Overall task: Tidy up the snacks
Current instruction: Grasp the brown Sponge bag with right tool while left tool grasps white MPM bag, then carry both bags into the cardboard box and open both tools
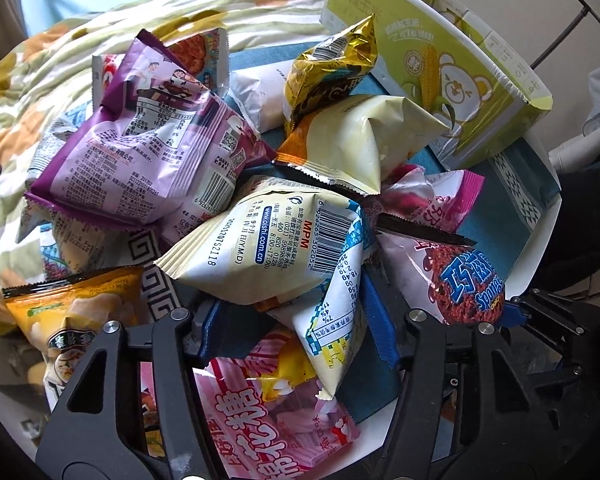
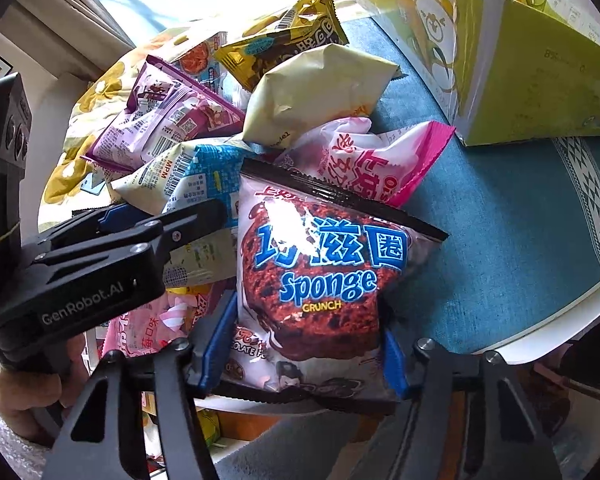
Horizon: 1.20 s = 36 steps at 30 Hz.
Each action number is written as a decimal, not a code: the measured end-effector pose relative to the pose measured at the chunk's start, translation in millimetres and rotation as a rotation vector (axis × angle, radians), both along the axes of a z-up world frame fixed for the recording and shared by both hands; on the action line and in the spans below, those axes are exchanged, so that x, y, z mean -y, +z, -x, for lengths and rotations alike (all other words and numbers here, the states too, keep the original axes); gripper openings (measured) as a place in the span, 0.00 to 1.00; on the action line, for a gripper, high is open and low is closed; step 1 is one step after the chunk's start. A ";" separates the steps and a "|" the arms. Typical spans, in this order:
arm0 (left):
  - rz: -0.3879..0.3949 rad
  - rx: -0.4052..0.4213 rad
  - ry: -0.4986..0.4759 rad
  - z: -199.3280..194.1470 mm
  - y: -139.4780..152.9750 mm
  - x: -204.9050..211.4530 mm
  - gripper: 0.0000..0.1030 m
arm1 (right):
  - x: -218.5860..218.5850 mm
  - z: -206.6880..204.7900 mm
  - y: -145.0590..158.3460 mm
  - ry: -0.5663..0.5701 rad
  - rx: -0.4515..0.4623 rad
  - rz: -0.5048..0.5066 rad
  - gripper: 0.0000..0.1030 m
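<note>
A heap of snack bags lies on a teal cloth. My left gripper points down into the heap, its blue pads closed on a cream and blue bag with a barcode. My right gripper is shut on a brown and white Sponge Crunch bag, pads pressing its lower sides. That bag also shows in the left wrist view. A purple bag, a gold bag, a pale yellow bag and pink bags lie around them.
An open green cardboard box with a bear and corn print stands on the cloth behind the heap. A floral quilt lies left of the heap. The white table edge runs along the right. A hand holds the left gripper's handle.
</note>
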<state>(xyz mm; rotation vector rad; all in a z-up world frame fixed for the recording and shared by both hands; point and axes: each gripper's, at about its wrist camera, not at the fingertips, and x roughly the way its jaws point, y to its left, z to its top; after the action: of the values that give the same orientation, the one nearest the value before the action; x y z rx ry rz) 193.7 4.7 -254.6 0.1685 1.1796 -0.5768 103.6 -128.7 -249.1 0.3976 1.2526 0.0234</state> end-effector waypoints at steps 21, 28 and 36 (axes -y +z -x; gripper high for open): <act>0.068 0.178 0.034 20.6 104.1 -15.8 0.52 | 8.3 10.5 81.7 -0.012 0.142 0.097 0.55; 0.102 0.262 0.046 2.0 147.4 2.8 0.52 | 25.1 0.0 123.1 -0.052 0.233 0.135 0.55; 0.116 0.340 0.112 -31.9 179.8 55.6 0.52 | 77.7 -37.2 153.1 -0.046 0.326 0.151 0.55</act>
<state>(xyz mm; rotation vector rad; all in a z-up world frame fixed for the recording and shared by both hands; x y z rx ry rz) 225.6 -50.9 -74.8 0.0961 0.8179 -0.4942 140.9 -206.4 -96.0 0.2785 0.9166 -0.0434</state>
